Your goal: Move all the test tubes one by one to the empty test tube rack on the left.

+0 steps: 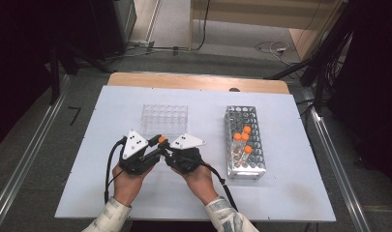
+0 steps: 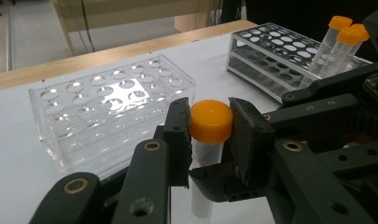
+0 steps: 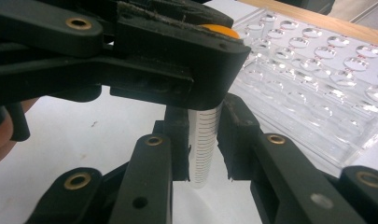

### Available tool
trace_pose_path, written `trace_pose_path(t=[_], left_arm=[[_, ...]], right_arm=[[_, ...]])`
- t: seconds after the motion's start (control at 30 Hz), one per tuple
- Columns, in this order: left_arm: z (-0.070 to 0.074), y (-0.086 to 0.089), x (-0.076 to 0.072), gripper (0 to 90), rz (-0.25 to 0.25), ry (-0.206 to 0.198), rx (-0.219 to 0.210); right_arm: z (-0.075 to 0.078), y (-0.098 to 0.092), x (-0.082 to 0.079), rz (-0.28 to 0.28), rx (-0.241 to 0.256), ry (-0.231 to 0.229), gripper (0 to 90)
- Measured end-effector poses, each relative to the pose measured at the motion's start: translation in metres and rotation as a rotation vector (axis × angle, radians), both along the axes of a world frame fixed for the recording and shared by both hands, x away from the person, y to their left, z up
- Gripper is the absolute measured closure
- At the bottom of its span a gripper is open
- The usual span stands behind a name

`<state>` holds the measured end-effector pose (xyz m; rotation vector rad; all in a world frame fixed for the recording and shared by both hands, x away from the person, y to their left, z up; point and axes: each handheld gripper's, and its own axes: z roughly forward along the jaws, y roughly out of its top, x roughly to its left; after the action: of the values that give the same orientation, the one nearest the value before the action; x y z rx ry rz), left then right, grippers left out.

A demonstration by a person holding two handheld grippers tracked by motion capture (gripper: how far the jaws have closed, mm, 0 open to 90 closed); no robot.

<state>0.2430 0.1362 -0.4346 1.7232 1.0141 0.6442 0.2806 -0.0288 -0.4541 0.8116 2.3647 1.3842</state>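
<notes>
A clear tube with an orange cap (image 1: 161,139) stands upright over the white table, just in front of an empty clear plastic rack (image 1: 164,118). My left gripper (image 1: 158,145) is shut on the cap (image 2: 211,121), one jaw on each side of it. My right gripper (image 1: 166,148) is shut on the graduated tube body (image 3: 203,140) below the cap, its jaws pressing both sides. In the right gripper view a finger (image 3: 177,51) of the left gripper crosses above and hides most of the cap. The clear rack (image 2: 112,98) lies just behind the tube.
A metal wire rack (image 1: 244,159) stands to the right and holds several orange-capped tubes (image 1: 242,137), also seen in the left gripper view (image 2: 338,42). The white board (image 1: 280,193) has open surface in front and to the left. A wooden table edge (image 1: 198,81) runs along the back.
</notes>
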Motion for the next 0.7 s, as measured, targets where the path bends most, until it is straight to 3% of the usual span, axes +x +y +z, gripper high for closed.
trace_pose_path(t=[0.17, 0.27, 0.4, 0.7], left_arm=[[0.002, -0.001, 0.002, 71.0, -0.004, 0.003, 0.007], [0.005, 0.001, 0.004, 71.0, 0.009, -0.007, 0.005], [0.008, 0.006, 0.008, 70.9, 0.029, -0.007, -0.021], [0.019, 0.02, 0.022, 71.0, 0.084, -0.01, -0.046]], right_arm=[[0.0, -0.002, 0.001, 0.002, -0.002, 0.0, 70.3], [0.0, -0.004, 0.0, 0.004, 0.006, 0.011, 50.0], [-0.002, -0.009, -0.001, -0.011, 0.018, 0.012, 38.8], [0.0, -0.025, -0.005, -0.021, 0.032, 0.018, 31.9]])
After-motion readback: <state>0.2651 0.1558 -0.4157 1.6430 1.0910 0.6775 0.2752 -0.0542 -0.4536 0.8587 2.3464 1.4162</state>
